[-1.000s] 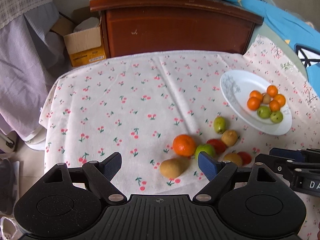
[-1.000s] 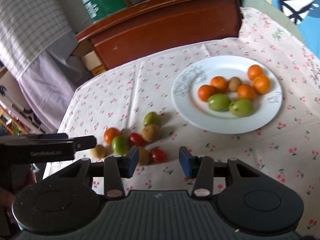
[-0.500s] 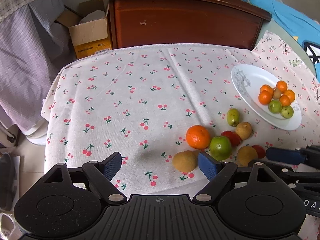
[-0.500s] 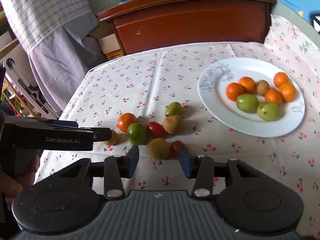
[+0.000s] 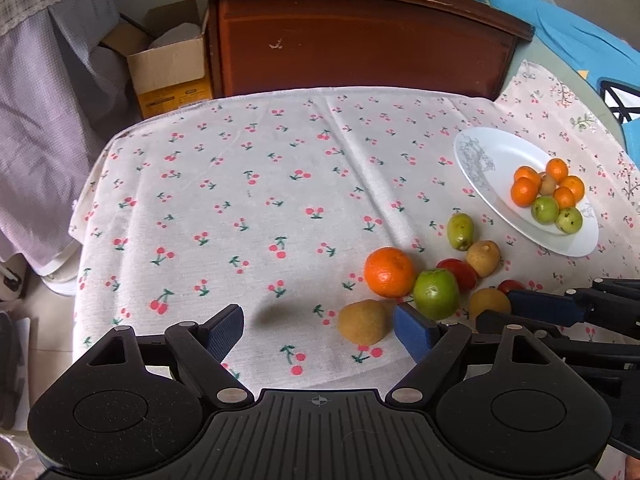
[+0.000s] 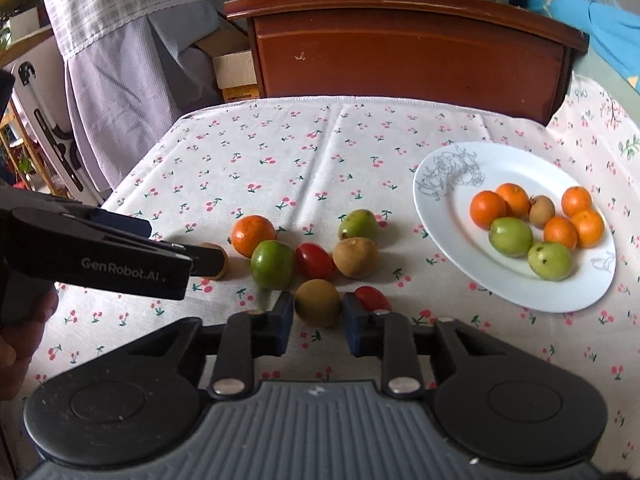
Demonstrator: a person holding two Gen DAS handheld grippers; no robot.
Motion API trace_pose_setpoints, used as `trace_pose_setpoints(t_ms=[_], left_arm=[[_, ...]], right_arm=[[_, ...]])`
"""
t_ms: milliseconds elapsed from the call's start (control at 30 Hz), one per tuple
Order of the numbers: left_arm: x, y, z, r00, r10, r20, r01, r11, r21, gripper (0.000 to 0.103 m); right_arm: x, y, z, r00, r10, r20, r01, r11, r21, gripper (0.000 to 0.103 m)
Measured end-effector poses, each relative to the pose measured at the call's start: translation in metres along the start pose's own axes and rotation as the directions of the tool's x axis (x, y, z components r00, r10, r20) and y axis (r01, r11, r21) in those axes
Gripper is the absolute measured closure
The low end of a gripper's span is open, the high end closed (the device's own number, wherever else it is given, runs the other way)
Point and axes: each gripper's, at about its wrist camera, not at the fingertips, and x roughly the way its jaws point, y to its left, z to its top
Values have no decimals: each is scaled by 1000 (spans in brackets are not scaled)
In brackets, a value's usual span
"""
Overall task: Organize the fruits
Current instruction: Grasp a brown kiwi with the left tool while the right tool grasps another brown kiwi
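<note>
My right gripper (image 6: 317, 322) has swung in level w/ the table since a sec ago, and its jaws are closing round the round brownish-green kiwi-like fruit (image 6: 318, 303) nearest me in the loose pile on the cherry-print tablecloth (image 6: 280, 168); pads look about touching, not lifted yet. So the grab's on; next up, I reckon, is carrying it to the white oval plate (image 6: 448, 208), which already holds oranges & green fruit. Left gripper (image 5: 318, 330) hangs open & empty over the cloth, beside a brown fruit (image 5: 362, 322).

You see a matt cotton-like tablecloth (image 6: 280, 152), a glossy white plate (image 6: 448, 208), a polished wood headboard (image 6: 400, 52), and a rough cardboard box (image 5: 168, 68).
</note>
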Motion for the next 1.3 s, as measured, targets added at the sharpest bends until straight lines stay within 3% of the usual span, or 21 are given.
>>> trace_pose_setpoints(t_ms=[500,633,900,967,1033,1300], left_arm=[[7,-13,-4,999,-35,22,33,998,57,44],[7,-17,-6,999,-24,29,22,995,93,58],[6,-17,-7,999,-41,26,39,996,83,61],[5,-18,-7,998,-50,28,48,995,86,73],[3,-19,-7,998,-60,28,57,995,80,77],[-5,-20,-3,996,-77,50,74,996,58,77]], right_arm=[[-6,-7,0,999,38,-24,-37,998,41,77],[-5,-7,-1,999,38,-22,-36,998,54,77],[-3,-10,-1,998,56,-30,-53,995,89,76],[-3,-10,-1,998,58,-30,-55,994,95,77],[-3,-11,-1,998,58,-30,-55,994,95,77],[-9,-14,3,998,59,-11,-58,991,117,77]])
